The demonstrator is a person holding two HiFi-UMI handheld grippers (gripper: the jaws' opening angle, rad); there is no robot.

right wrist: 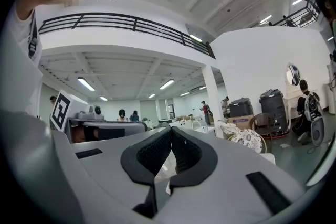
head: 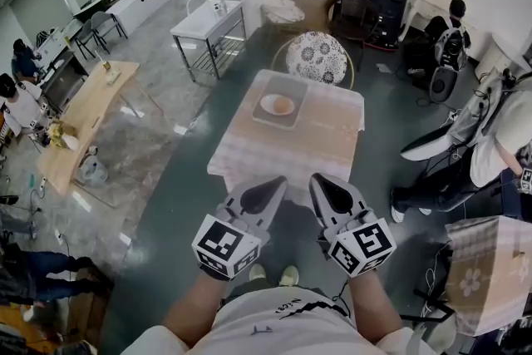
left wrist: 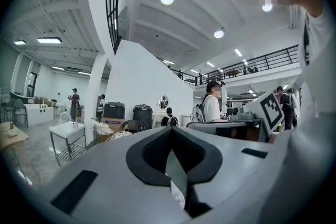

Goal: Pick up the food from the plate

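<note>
A small table draped in a pale checked cloth (head: 287, 147) stands in the middle of a grey-floored hall. On the far half of this table lies a shallow grey rectangular tray (head: 259, 119). It holds a white round plate (head: 265, 104), and on the plate sits the food (head: 282, 105) - one round, pale-orange piece.

Both grippers hover at the near side of the table, off its near edge and well apart from the tray. The left gripper (head: 268, 192) points towards the table's near left part, and its marker cube is pulled back towards the person. Its own view shows the two grey jaws with black pads meeting at the tips, with nothing between them. The right gripper (head: 331, 194) is just beside it, aimed at the table's near right part. Its jaws are likewise pressed together and empty.

A round-backed chair with a black-and-white floral pattern (head: 317, 56) stands against the table's far edge. Past it, to the far left of the table, is a white metal-framed stand (head: 208, 22). Well off to the table's left is a long light wooden bench table (head: 83, 116). To the table's right a person in a white top (head: 499, 141) is bent over.
</note>
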